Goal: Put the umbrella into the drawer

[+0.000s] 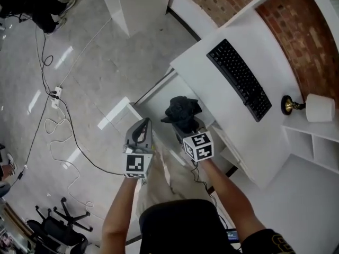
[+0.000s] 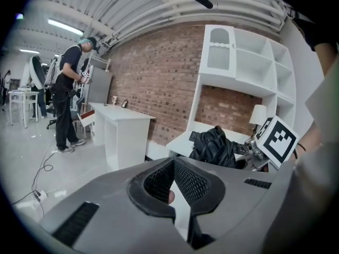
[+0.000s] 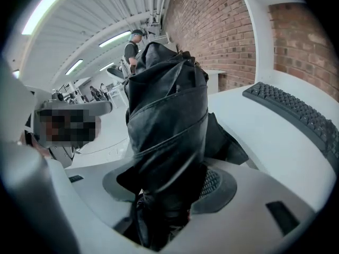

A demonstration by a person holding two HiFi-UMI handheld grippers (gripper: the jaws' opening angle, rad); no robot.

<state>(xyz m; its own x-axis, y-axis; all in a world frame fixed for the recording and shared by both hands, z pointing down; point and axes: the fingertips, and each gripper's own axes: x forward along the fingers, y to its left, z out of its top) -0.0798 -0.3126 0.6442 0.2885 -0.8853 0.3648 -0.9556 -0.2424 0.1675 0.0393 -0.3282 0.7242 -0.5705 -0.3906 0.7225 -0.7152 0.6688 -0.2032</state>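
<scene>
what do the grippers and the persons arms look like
The left gripper and right gripper are both grey moulded plastic with black mesh-textured pads. Each carries a white cube printed with black square markers. The forearms are bare, and the person wears a black short-sleeved top.

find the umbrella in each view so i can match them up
head view: the umbrella is a black bundle at the centre, at the near edge of the white desk.
left gripper view: right of centre, in front of the desk.
right gripper view: it fills the centre, with the desk to its right.
shared landmark: the white desk.
</scene>
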